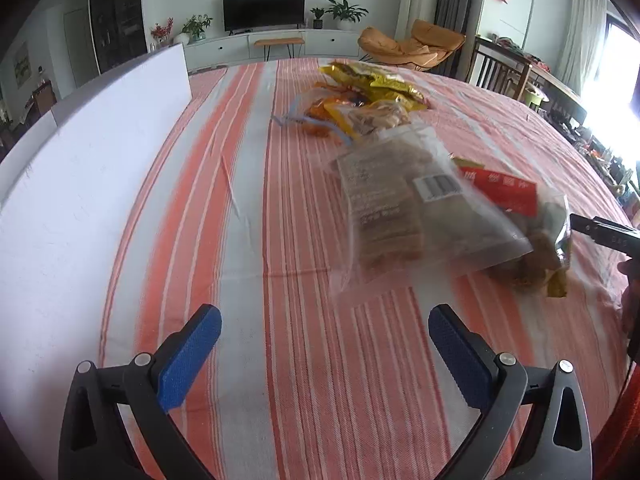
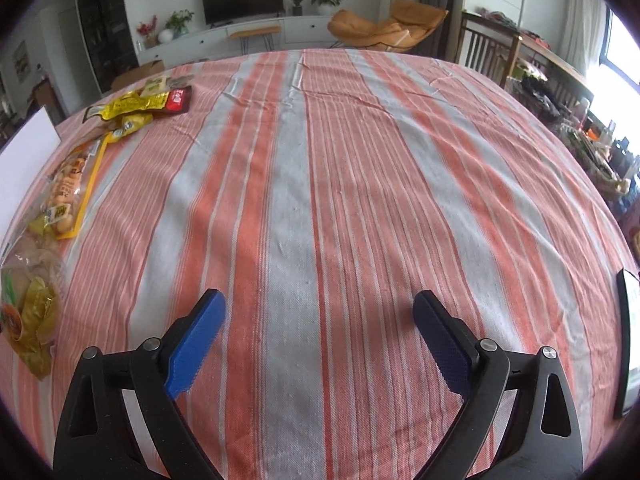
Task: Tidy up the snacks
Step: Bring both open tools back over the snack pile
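On striped desk (image 1: 240,280), centre-right of left-wrist view: clear zip bag (image 1: 420,216) w/ brown snack packs inside, blurred; cannot tell if it lies flat or hangs just above the cloth. Red-label packet (image 1: 500,192) touches its far-right edge; gold wrapper (image 1: 558,286) at its lower right corner. Behind: loose heap of yellow/orange snack packets (image 1: 372,92) plus a second clear bag w/ blue zip strip. White board (image 1: 100,140) stands along desk's left side.

Left tongs (image 1: 324,344): released, blue pads wide apart, nothing btwn them, pointing down at bare cloth just short of the bag. Right tongs (image 2: 318,336): also released & empty over bare stripes; snacks strung along left rim of that view, well apart from the pads.

Progress (est.): partway at most. Some packs already bagged; several packets lie loose on desk, not yet gathered. Whether the filled bag is zipped: cannot tell (blur). Left to do, prob.: bag or group remaining packets
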A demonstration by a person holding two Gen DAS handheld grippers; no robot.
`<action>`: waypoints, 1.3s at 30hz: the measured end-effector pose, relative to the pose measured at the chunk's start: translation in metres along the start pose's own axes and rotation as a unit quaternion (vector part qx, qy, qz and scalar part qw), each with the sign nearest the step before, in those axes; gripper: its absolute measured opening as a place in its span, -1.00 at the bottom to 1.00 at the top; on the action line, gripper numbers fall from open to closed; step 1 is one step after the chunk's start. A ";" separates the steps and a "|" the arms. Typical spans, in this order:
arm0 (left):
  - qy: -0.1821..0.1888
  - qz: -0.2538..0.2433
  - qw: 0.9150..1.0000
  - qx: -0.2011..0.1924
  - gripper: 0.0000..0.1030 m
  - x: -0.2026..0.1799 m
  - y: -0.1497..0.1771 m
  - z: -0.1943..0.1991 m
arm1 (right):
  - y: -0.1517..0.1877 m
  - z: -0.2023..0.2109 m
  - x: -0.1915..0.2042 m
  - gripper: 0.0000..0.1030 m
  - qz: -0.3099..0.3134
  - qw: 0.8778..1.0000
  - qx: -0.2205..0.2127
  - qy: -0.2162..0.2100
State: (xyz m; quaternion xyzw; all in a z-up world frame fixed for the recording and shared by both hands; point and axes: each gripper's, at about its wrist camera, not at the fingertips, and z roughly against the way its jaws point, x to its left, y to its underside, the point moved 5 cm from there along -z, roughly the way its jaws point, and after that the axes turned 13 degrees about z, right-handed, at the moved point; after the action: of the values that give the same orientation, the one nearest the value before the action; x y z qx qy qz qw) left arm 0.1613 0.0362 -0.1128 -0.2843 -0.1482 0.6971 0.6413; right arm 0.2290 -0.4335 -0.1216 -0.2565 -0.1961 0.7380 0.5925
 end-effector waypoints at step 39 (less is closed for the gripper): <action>-0.028 -0.012 1.000 0.003 1.00 0.004 0.002 -0.005 | 0.000 0.000 0.000 0.88 -0.001 1.000 0.001 0.001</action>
State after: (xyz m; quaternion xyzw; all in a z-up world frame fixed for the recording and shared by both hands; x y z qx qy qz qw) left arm 0.1624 0.0391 -0.1190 -0.2609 -0.1669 0.6975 0.6462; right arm 0.2286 -0.4337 -0.1214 -0.2561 -0.1952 0.7373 0.5939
